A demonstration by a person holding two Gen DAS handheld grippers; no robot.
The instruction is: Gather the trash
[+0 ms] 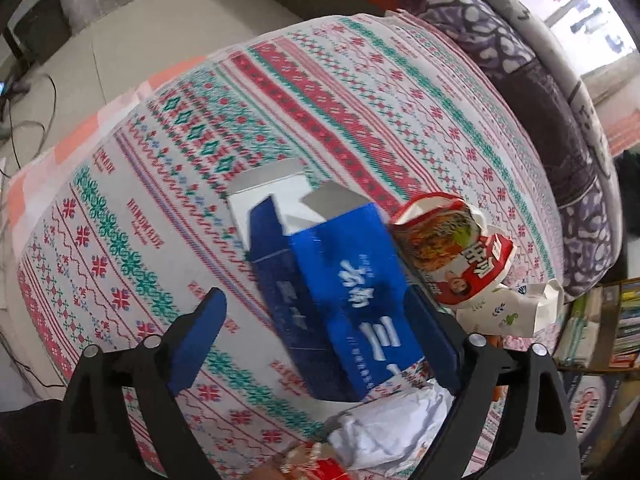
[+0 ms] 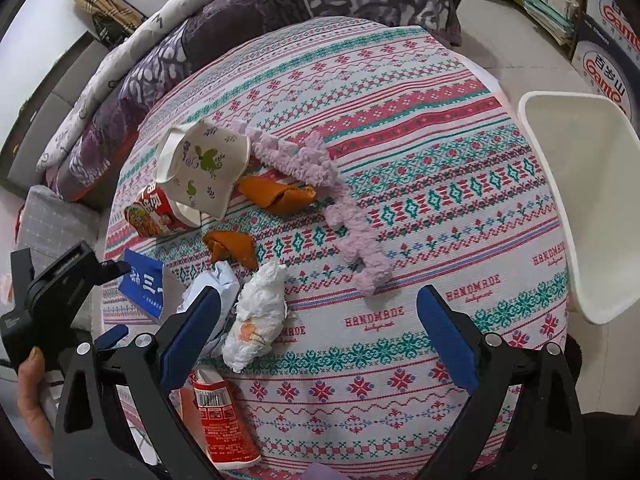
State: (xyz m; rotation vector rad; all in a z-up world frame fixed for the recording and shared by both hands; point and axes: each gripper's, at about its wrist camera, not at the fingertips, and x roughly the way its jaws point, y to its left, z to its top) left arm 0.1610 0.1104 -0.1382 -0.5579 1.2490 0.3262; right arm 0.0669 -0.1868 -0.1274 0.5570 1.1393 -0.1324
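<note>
Right now the left gripper (image 1: 316, 312) stands spread wide over the patterned bench (image 1: 360, 92), and the blue carton (image 1: 332, 280) lies between its blue pads. The right-hand pad (image 1: 430, 336) sits against the carton's long edge, while the left-hand pad is well apart from it, so the carton is not pinched. The picture is blurred there and I cannot tell how firmly that edge is touched. The carton's far end is open, with grey flaps standing up. Just beside it to the right lies a crushed red noodle cup (image 1: 456, 252), and beyond that a floral paper cup (image 1: 508, 312). White crumpled paper (image 1: 392, 428) sits at the carton's near end.

From the right wrist view much more of the litter shows. The right gripper (image 2: 320, 328) is also spread, holding nothing; a crumpled tissue wad (image 2: 260, 316) lies just inside its left pad, and a red tube (image 2: 220, 420) lies below that pad. Two orange peels (image 2: 276, 196), a lilac fuzzy strip (image 2: 340, 208) and a white bin (image 2: 576, 208) off the bench's right edge appear only here. This view also catches a hand (image 2: 32, 396) holding the left gripper's handle at the bench's left edge, with only a corner of the carton visible
</note>
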